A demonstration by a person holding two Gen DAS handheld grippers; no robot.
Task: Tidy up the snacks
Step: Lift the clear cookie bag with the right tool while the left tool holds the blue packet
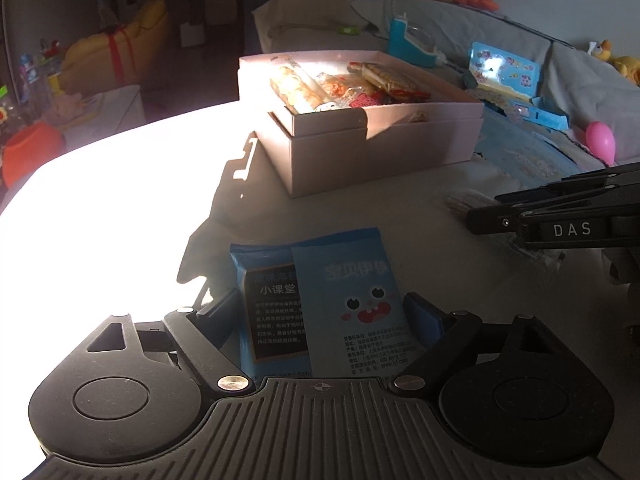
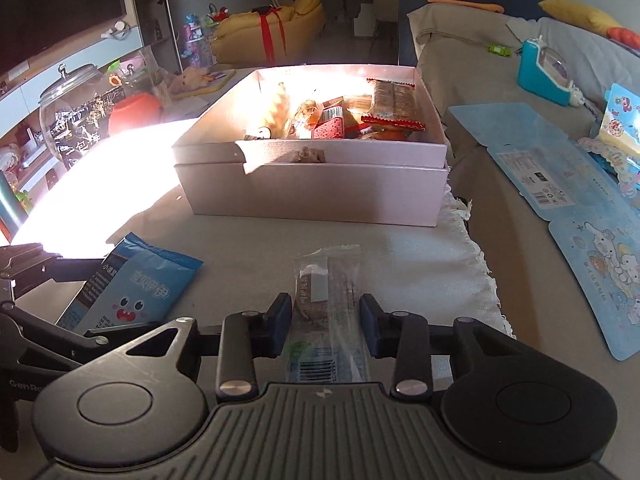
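Since the pink box (image 2: 312, 184) sits straight ahead in the upper centre of the right wrist view, I'd judge the next move for my right gripper (image 2: 325, 330) is up and fwd over the near wall. Its jaws are narrowed, pads pressing both sides of the clear-wrapped snack bar (image 2: 326, 300), so it's gripped. The bar's long axis runs along the fingers, pointing at the box; brown bar inside, barcode at the near end. The right hand is the one loaded; the box is already part full w/ mixed packets.

My left gripper (image 1: 324, 312) stands wide, pads either side of two blue snack packets (image 1: 344, 304) at lower centre of its view, not pressing that I can see. The front packet has a cartoon face; they overlap, lying on the table (image 1: 380, 208).
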